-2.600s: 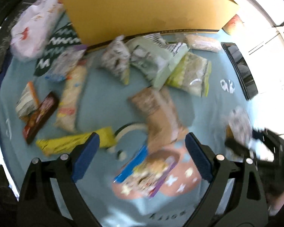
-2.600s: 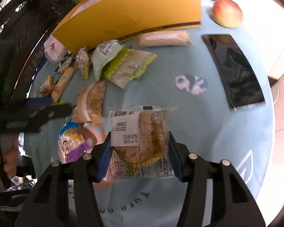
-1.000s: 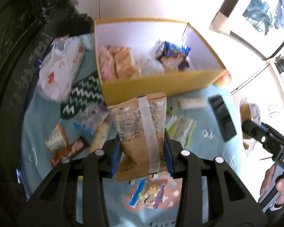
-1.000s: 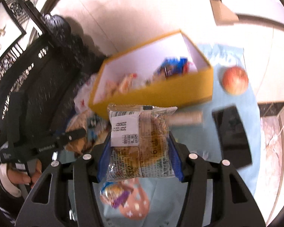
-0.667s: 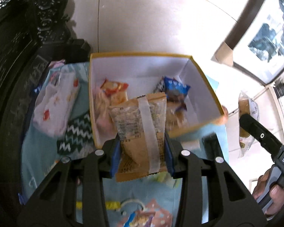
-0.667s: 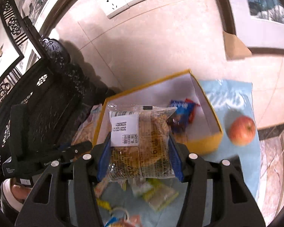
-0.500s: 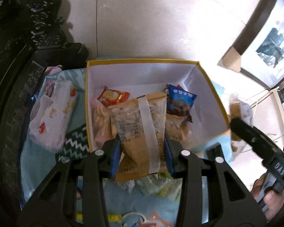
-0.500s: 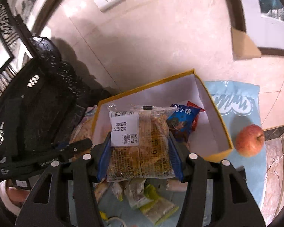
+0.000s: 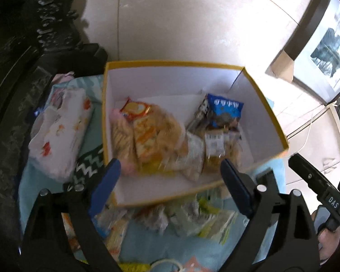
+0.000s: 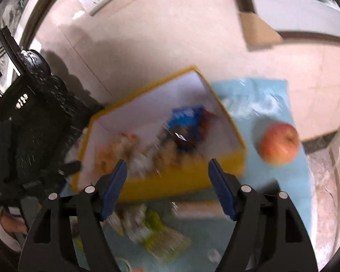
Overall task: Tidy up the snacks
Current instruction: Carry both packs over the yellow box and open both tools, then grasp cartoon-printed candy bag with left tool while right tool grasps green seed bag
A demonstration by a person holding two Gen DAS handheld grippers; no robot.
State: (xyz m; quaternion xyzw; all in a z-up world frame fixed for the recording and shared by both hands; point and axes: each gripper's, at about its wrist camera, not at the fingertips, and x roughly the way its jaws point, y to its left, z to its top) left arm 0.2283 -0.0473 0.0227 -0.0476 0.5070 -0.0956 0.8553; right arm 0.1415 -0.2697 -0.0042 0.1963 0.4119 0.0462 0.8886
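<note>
A yellow box (image 9: 274, 122) with white inner walls stands on a light blue cloth (image 9: 34, 181) and holds several snack packs. Among them are a blurred brown paper pack (image 9: 170, 133), a clear bun pack with a white label (image 9: 217, 145) and a blue packet (image 9: 224, 111). My left gripper (image 9: 170, 176) hangs over the box's near side, its jaws opening with nothing pressed between them. My right gripper (image 10: 167, 176) hovers over the box (image 10: 170, 183) too, jaws opening and empty. The picture in the right wrist view is blurred.
Loose snack packs (image 9: 192, 217) lie on the cloth in front of the box. A white printed bag (image 9: 59, 131) and a black zigzag packet (image 9: 88, 163) sit left of it. An apple (image 10: 280, 144) rests to the right. Dark carved furniture (image 9: 22, 45) stands at the left.
Both grippers carried their packs up over the box and opened. The brown paper pack and the bun pack have left the jaws and now lie in the box.
</note>
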